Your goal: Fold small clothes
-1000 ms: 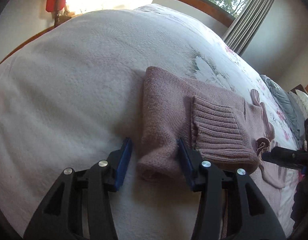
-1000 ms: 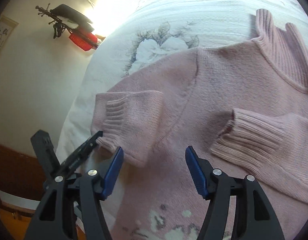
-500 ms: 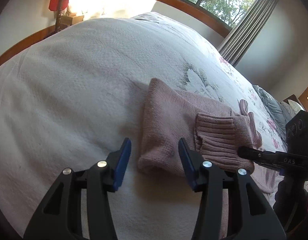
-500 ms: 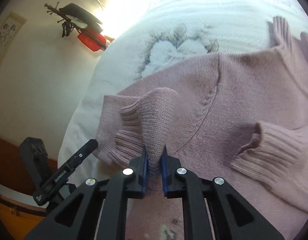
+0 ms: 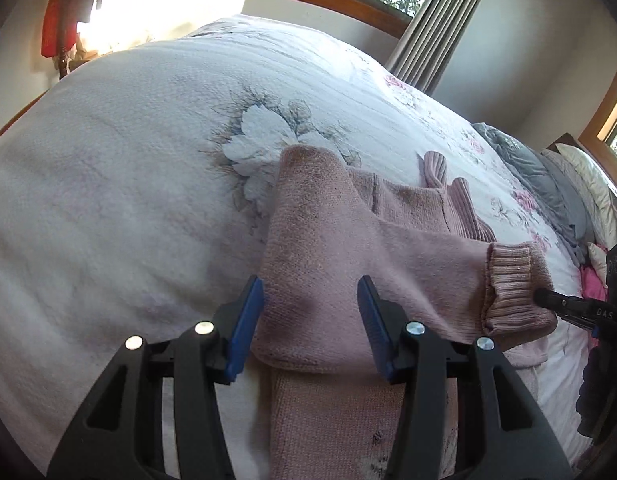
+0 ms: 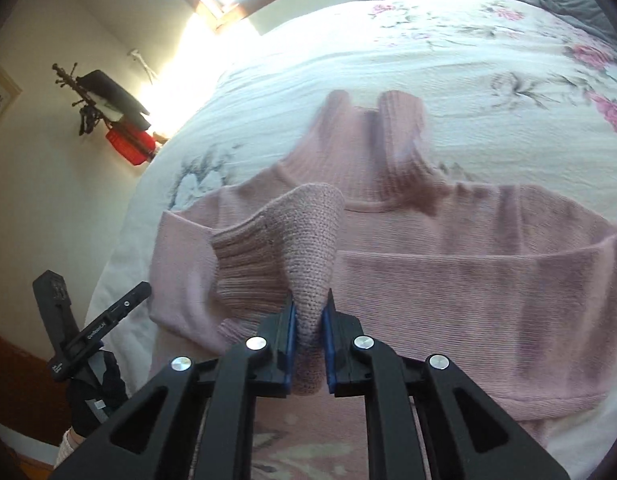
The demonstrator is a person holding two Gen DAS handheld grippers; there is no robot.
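A small pink knitted sweater lies flat on the bed, its ribbed collar pointing away. My right gripper is shut on the left sleeve near its ribbed cuff and holds it lifted over the sweater's chest. In the left wrist view the same sleeve stretches to the right, its cuff meeting the black tip of the right gripper. My left gripper is open, its blue pads on either side of the folded sleeve edge without pinching it.
The bed has a white floral bedspread. Grey and white pillows lie at its far right. A window with a grey curtain stands behind. A red and black item hangs on the wall to the left.
My right gripper shut on the left sleeve near the cuff and pulled it up and across the sweater's chest. The left gripper stayed open as the sleeve stretched out.
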